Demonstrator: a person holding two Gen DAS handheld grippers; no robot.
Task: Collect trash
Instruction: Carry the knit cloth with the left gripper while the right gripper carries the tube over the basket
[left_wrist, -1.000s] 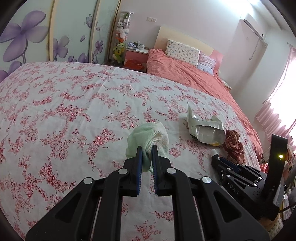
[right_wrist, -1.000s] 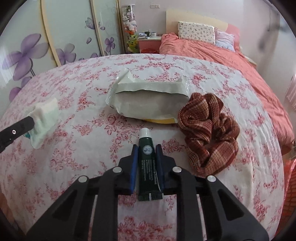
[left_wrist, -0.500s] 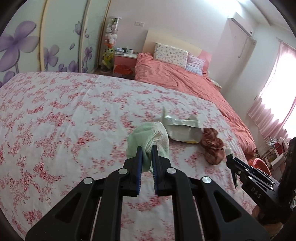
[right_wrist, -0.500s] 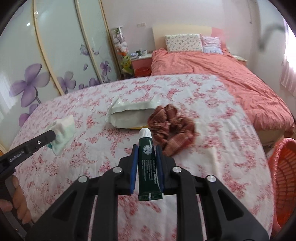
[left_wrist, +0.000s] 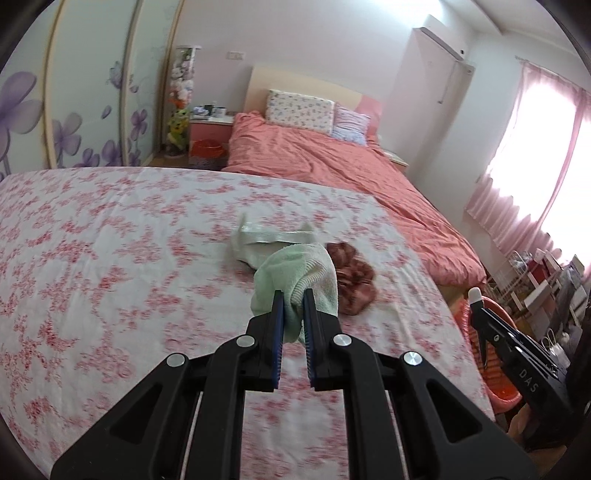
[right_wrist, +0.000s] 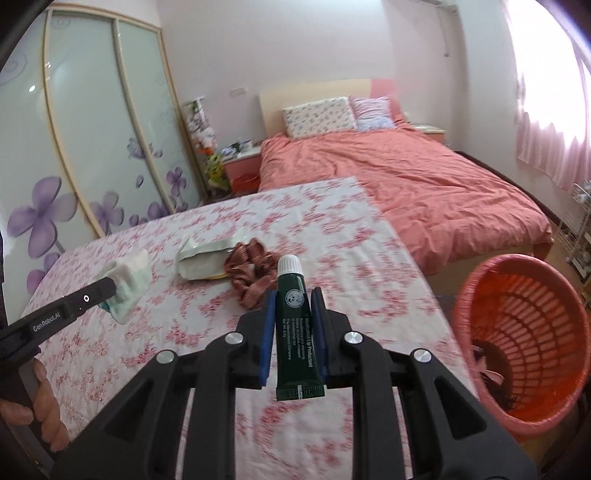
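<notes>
- Your left hand-held gripper (left_wrist: 293, 301) is clamped on a pale green sock (left_wrist: 295, 273), held above the floral bed (left_wrist: 110, 258).
- Your right hand-held gripper (right_wrist: 293, 295) pinches a dark green tube (right_wrist: 295, 321), white cap forward.
- A silver wrapper (right_wrist: 201, 258) and a reddish scrunchie (right_wrist: 251, 273) lie touching on the bed.
- The red basket (right_wrist: 524, 332) stands beside the bed, right of the tube.

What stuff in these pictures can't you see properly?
- Small print on the green tube, right wrist view: too small to read.
- Silver bag, left wrist view: partly hidden by the green cloth, and blurred.
- Dark stuff at the bottom of the red basket, right wrist view: too dim to identify.
</notes>
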